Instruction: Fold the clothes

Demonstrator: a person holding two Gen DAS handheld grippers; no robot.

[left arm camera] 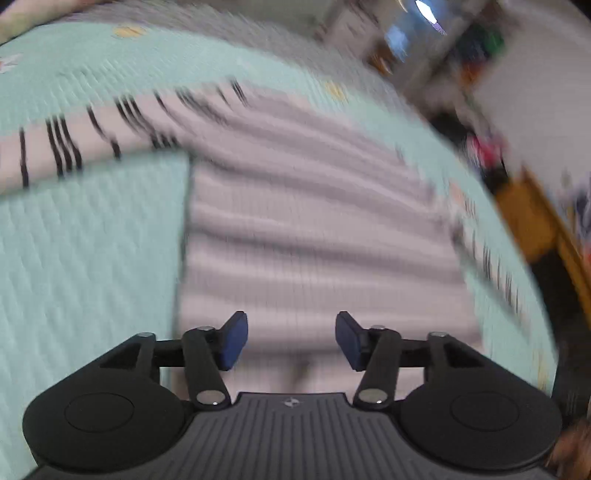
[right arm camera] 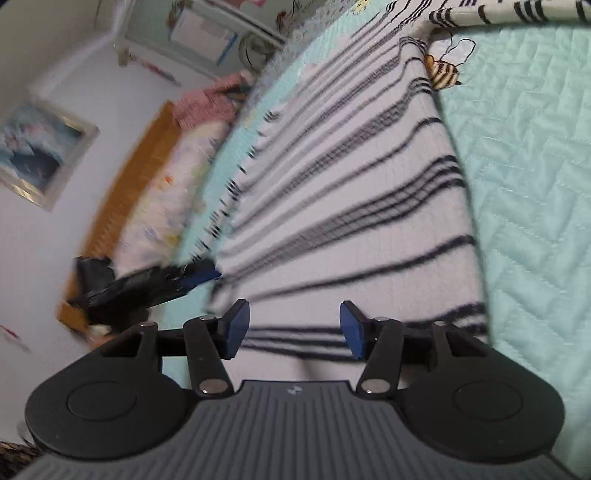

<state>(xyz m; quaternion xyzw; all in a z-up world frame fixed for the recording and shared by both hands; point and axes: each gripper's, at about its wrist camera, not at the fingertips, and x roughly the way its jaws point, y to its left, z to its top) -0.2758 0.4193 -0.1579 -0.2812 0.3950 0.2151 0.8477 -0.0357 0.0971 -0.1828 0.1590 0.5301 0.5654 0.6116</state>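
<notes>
While both grippers hang over the bed, neither holds anything. Nearest in the left wrist view, the left gripper (left arm camera: 291, 339) has its blue pads (left arm camera: 233, 341) set moderately apart with only cloth showing far below the gap; nothing is pinched. Just past it lies the striped shirt (left arm camera: 314, 229), a white garment with dark bands, spread flat on the mint quilted bedspread (left arm camera: 85, 258). This view is heavily smeared, so the bands read only as grey streaks. One sleeve (left arm camera: 74, 144) runs off to the left across the quilt, its black stripes sharper than the rest. Further off, the bed's edge drops away to an orange wooden frame (left arm camera: 524, 221) and a blurred clutter of room beyond.

From the right wrist view, the right gripper (right arm camera: 294, 330) likewise stands part open and empty, its pads (right arm camera: 351, 330) just above the shirt's (right arm camera: 351, 192) near edge, whether touching it I cannot tell. To its left, the left gripper (right arm camera: 159, 280) shows as a dark blur at the shirt's left side, near the bed's edge. The shirt stretches away from the fingers, with bedspread (right arm camera: 535, 203) bare on the right. At the far end a bee design (right arm camera: 445, 72) sits on the quilt just beside the shirt, and a sleeve (right arm camera: 517, 13) crosses the top. Farthest left, a framed picture (right arm camera: 40, 151) hangs on the wall.
</notes>
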